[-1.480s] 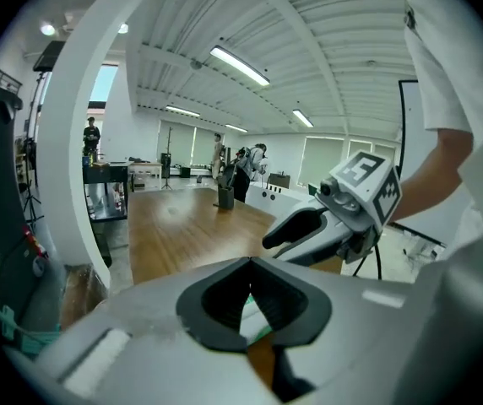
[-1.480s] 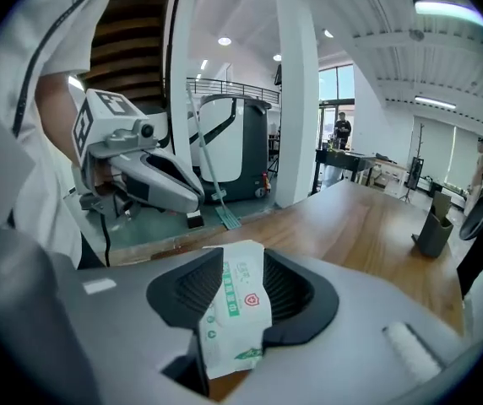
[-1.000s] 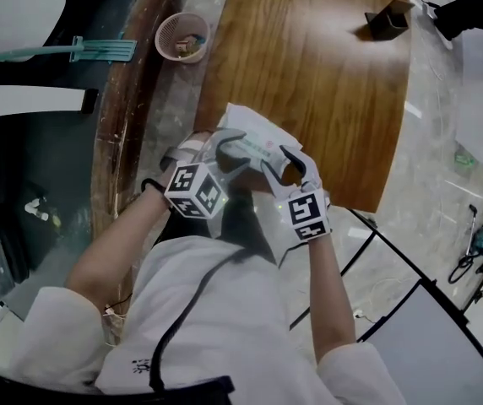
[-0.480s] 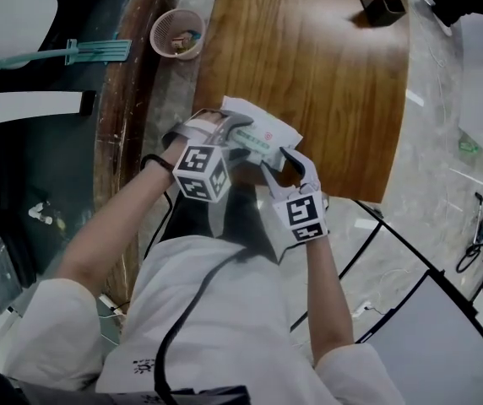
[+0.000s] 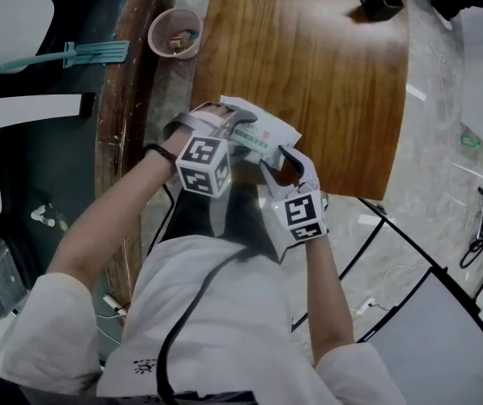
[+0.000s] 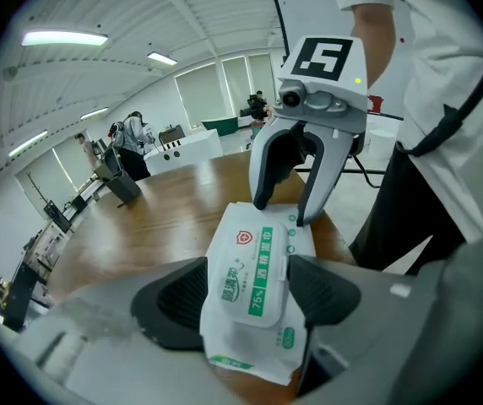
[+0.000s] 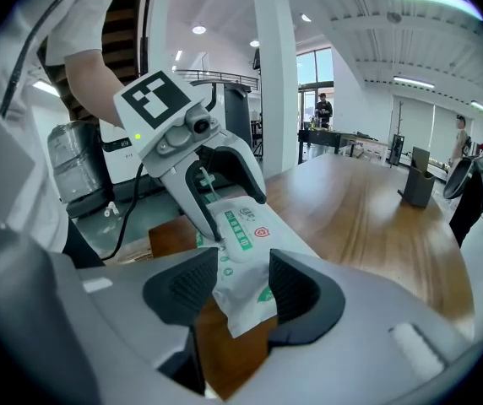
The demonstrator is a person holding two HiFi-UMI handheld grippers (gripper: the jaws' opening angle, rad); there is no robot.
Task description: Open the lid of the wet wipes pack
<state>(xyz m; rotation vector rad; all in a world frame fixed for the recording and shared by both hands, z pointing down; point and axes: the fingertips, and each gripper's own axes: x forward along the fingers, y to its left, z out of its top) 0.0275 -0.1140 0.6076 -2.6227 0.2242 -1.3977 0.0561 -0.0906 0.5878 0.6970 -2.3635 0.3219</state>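
Observation:
A white wet wipes pack with green print lies at the near corner of the wooden table. Its flip lid is flat and closed. My left gripper straddles the pack's lid end. Its jaws are opening, with the pack between the pads and no firm squeeze. My right gripper faces it from the opposite end and is shut on the pack's sealed end. In the left gripper view, the right gripper's fingertips stand over the pack's far edge.
A pink basket sits on the floor beyond the table's left edge. A dark box stands at the table's far side. The pack lies close to the table's near edge, with my body right behind the grippers.
The left gripper has rolled and sunk slightly over the pack, and its jaws have spread wider. The right gripper and the pack have stayed in place.

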